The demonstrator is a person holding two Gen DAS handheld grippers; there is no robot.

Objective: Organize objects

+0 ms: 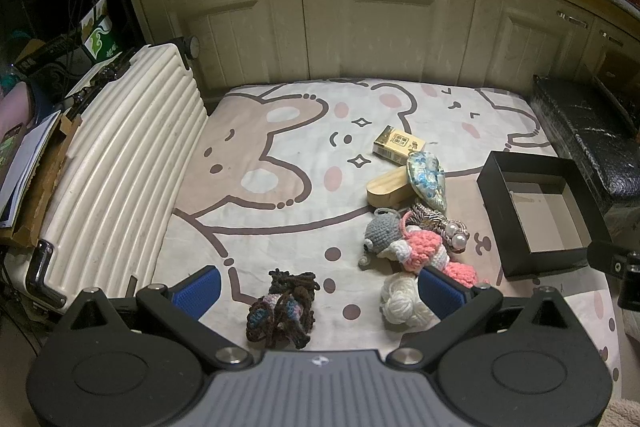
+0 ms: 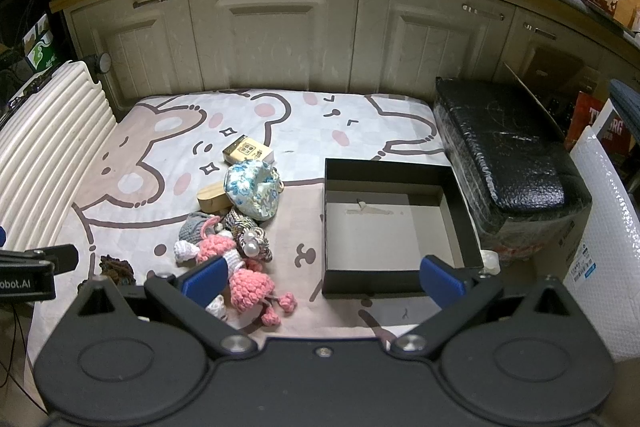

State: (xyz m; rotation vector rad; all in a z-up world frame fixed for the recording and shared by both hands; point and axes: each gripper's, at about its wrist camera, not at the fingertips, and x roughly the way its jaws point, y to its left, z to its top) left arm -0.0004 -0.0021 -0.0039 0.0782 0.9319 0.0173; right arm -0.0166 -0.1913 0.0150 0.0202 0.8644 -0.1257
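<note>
Operator: What are the failure risks at this stage?

Technician: The small items lie in one tangled pile on the cartoon-print mat [image 2: 304, 131]. The pink crochet doll [image 2: 244, 277] touches the pearl-beaded ornament [image 2: 252, 239] and the grey crochet toy [image 1: 378, 231]. A grasp on one item is likely to drag its neighbours. The floral pouch [image 2: 252, 193] rests on the wooden block [image 2: 210, 201]; lifting the block first would probably tip the pouch. The black box [image 2: 452, 219] is light, open-topped and empty, just right of the pile. A careless release could push it.

Operator: Gripper status?

Technician: The right gripper [image 2: 322, 277] is spread fully and holds nothing. It hovers above the doll and the box's near wall. The left gripper [image 1: 318, 287] is also fully spread and empty, above the brown crochet piece [image 1: 284, 311], with the white yarn ball [image 1: 402, 301] beside its right finger.
</note>
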